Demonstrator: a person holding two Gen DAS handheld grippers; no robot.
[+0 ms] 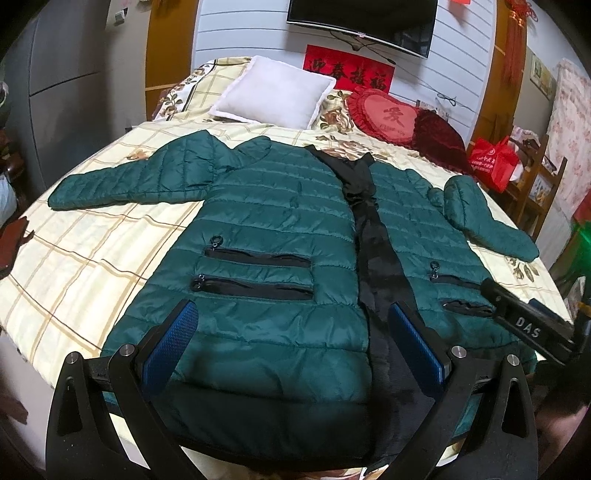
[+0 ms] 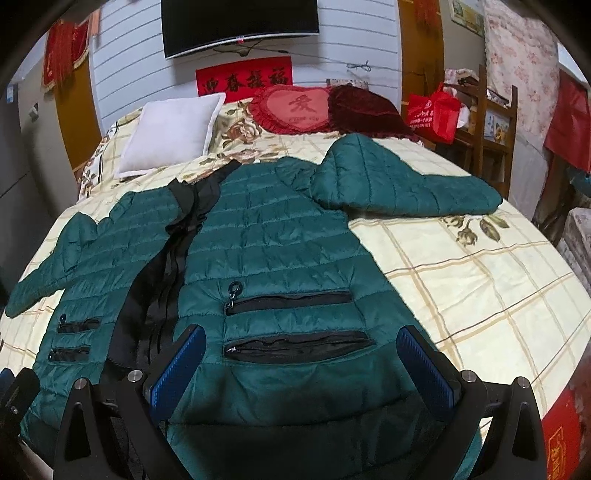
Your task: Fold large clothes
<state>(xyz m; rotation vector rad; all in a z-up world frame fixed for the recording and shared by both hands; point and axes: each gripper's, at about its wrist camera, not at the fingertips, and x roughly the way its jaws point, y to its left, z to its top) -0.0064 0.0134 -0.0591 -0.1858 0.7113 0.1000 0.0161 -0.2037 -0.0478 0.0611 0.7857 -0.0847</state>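
A dark green quilted jacket (image 1: 266, 229) lies spread face up on the bed, front open with black lining down the middle, both sleeves out to the sides. It also shows in the right wrist view (image 2: 280, 251). My left gripper (image 1: 295, 332) is open, hovering above the jacket's hem at its left front panel. My right gripper (image 2: 303, 354) is open above the hem of the right front panel, near the two zip pockets (image 2: 291, 321). Neither holds anything. The right gripper's black body (image 1: 528, 325) shows at the right edge of the left wrist view.
The bed (image 1: 92, 236) has a cream checked floral cover. A white pillow (image 1: 273, 92), a red heart cushion (image 1: 388, 114) and a dark red cushion (image 1: 439, 136) lie at its head. A TV (image 1: 362, 22) hangs on the wall. A red bag (image 1: 493, 162) sits on a wooden rack at right.
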